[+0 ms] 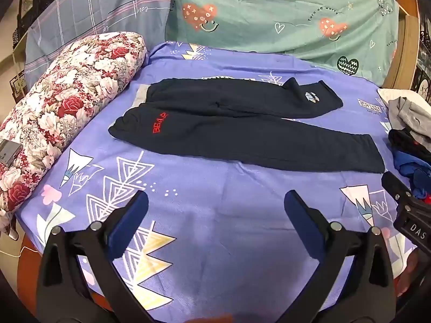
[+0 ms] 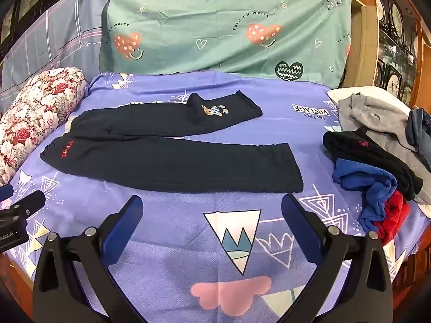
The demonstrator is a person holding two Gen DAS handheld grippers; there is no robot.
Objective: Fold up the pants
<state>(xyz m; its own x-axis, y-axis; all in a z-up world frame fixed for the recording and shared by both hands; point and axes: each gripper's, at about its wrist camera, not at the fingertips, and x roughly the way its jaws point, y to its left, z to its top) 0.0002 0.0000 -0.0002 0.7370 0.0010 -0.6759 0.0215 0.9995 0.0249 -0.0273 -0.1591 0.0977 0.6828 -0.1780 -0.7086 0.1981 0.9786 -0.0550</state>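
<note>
Dark navy pants (image 1: 242,132) lie spread flat on the purple patterned sheet (image 1: 204,188), waist at the left with red "BEAR" lettering, legs running right; the far leg's end is folded back and shows a small cartoon patch. They also show in the right wrist view (image 2: 175,161). My left gripper (image 1: 215,204) is open and empty, hovering above the sheet in front of the pants. My right gripper (image 2: 211,208) is open and empty, just short of the near leg's cuff. Part of the right gripper's body shows at the left view's right edge (image 1: 409,210).
A floral bolster (image 1: 64,113) lies along the left. A green heart-print cushion (image 2: 221,24) stands behind. A pile of grey, black, blue and red clothes (image 2: 377,161) sits at the right. The bed's front edge is close below the grippers.
</note>
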